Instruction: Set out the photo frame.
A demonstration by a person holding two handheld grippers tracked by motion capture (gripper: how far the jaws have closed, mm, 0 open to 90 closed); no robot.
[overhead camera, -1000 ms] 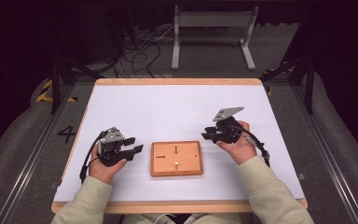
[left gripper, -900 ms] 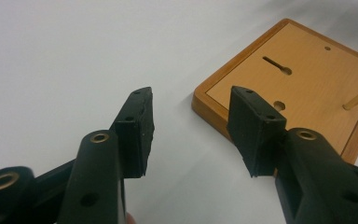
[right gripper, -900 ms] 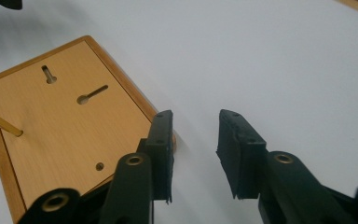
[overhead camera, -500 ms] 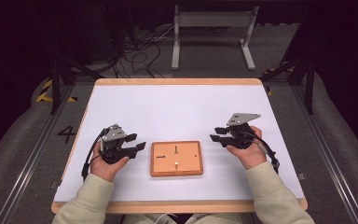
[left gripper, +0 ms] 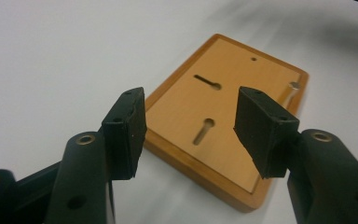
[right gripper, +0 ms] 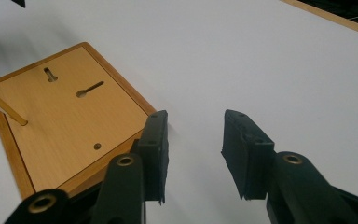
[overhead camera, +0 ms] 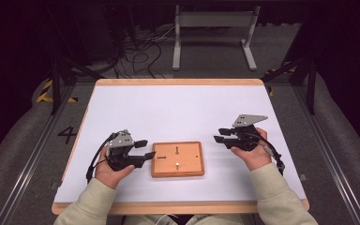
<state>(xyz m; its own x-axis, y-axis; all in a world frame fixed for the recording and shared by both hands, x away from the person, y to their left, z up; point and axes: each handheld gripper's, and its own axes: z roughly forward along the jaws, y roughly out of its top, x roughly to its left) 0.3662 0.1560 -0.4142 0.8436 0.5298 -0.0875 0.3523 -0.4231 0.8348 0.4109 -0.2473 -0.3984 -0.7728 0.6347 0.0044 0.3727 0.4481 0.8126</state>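
Board [overhead camera: 177,159] lying flat on counter [overhead camera: 178,112], between left tongs [overhead camera: 146,149] and right tongs [overhead camera: 221,135], both released and empty; the left jaws have just been widening. For a sound grip, straddle the near rim squarely before clenching.

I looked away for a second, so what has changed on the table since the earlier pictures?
The right gripper drew away from the wooden board, out toward the table's right side. The left gripper edged closer to the board's left edge, and its jaws have just been opening, with nothing between them. The right jaws have opened slightly too, also empty. The board stayed in place on the white table.
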